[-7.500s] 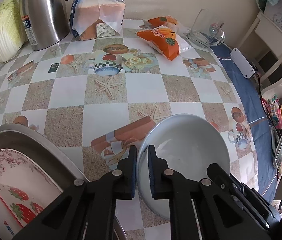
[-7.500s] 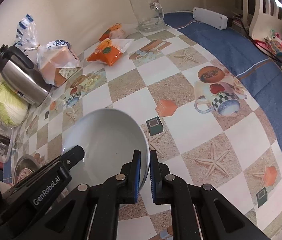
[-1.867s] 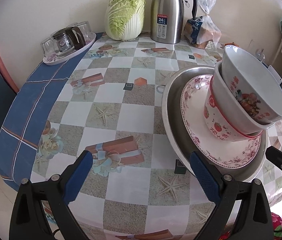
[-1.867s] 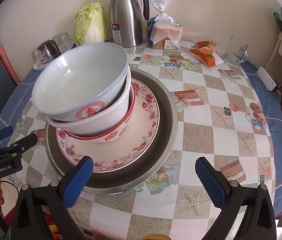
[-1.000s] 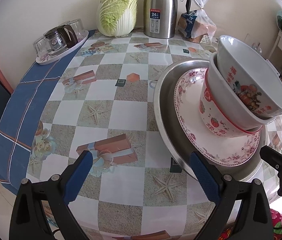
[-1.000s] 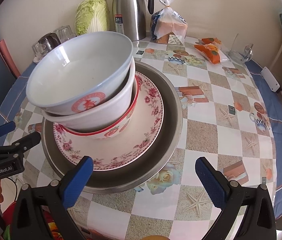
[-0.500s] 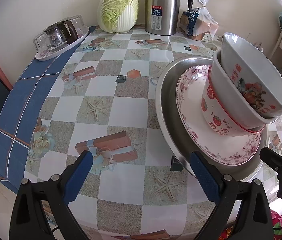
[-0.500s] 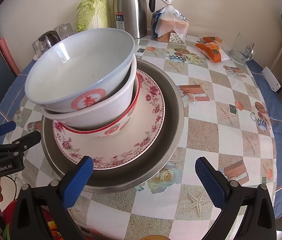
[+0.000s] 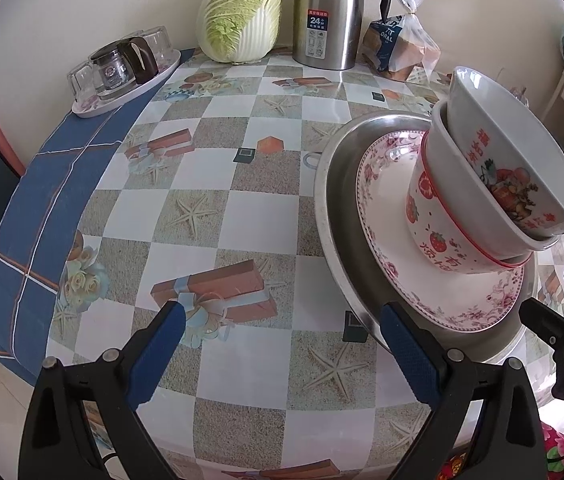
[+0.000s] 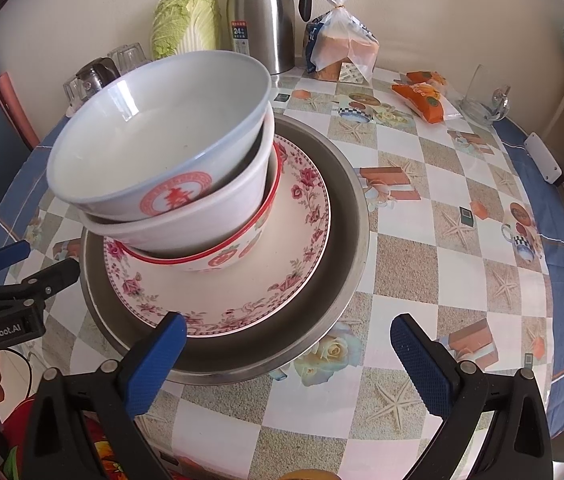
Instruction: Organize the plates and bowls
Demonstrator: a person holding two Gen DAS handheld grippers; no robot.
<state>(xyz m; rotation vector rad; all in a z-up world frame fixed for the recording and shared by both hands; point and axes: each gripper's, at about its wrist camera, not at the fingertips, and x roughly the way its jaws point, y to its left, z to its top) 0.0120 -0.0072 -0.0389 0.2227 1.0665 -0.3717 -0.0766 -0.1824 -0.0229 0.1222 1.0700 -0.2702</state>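
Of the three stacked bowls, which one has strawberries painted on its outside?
The bottom bowl, the one with the red rim line, resting directly on the floral plate. The top bowl shows red characters instead; the middle bowl looks plain white.

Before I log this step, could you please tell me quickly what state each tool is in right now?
Left tool: open, holding nothing.
Right tool: open, holding nothing.

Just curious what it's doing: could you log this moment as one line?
left gripper: open | right gripper: open | bowls: stacked on floral plate
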